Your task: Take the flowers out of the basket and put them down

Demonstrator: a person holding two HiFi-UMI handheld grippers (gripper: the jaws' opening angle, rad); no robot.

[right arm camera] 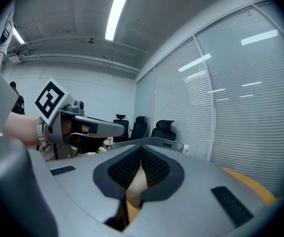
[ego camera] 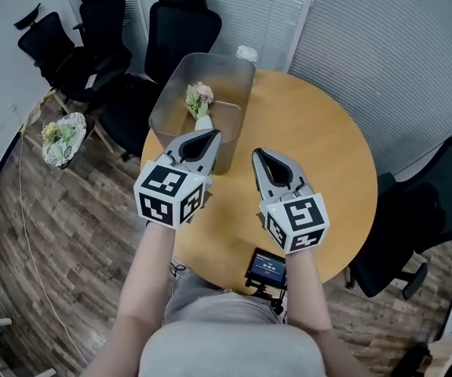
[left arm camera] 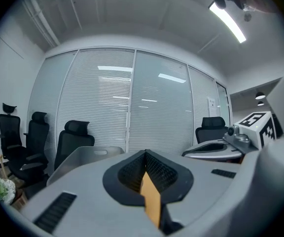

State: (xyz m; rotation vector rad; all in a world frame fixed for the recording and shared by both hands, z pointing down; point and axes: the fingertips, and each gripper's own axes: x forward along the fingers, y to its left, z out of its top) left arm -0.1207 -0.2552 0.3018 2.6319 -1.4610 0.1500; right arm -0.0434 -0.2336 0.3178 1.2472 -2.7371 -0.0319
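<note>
A small bunch of pale pink and green flowers (ego camera: 198, 100) lies inside a translucent grey basket (ego camera: 234, 73) at the far left part of the round wooden table (ego camera: 320, 155). My left gripper (ego camera: 209, 139) hovers just before the basket's near wall, its jaws shut with nothing between them. My right gripper (ego camera: 260, 158) floats beside it over the tabletop, also shut and empty. The left gripper view has the shut tips (left arm camera: 145, 155), the basket's rim (left arm camera: 90, 154) ahead on the left and the right gripper (left arm camera: 220, 147) at the right. The right gripper view looks past shut tips (right arm camera: 141, 151).
Black office chairs (ego camera: 180, 22) stand behind the table, and another (ego camera: 414, 210) at the right. A second bouquet (ego camera: 61, 136) rests on a stand to the left. A white cup (ego camera: 246, 53) sits at the table's far edge, a small screen device (ego camera: 267, 267) at the near edge.
</note>
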